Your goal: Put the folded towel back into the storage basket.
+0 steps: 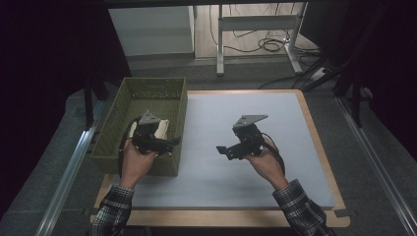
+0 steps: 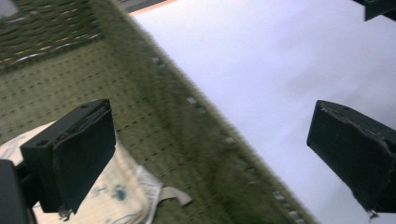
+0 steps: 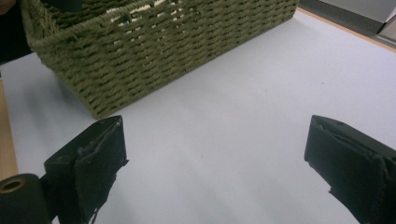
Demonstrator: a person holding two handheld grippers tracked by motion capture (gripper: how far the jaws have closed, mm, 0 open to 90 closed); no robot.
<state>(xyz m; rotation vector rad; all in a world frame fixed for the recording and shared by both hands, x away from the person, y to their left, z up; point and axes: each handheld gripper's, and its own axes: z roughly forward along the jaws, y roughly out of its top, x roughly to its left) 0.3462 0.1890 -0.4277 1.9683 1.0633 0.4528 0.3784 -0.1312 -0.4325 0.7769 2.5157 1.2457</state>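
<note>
From above, we see the left gripper (image 1: 164, 143) over the green woven basket (image 1: 118, 125) holding a pale cloth (image 1: 162, 129), the right gripper (image 1: 227, 150) above the mat (image 1: 216, 172); in each gripper view, jaws stand wide apart, grasping nothing.

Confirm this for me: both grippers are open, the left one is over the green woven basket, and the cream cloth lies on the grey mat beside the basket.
One detail is wrong. The cream cloth lies inside the green woven basket, not on the grey mat; the left gripper view shows it on the basket floor. The rest holds: the left gripper and right gripper are both open, the left one over the basket.
</note>
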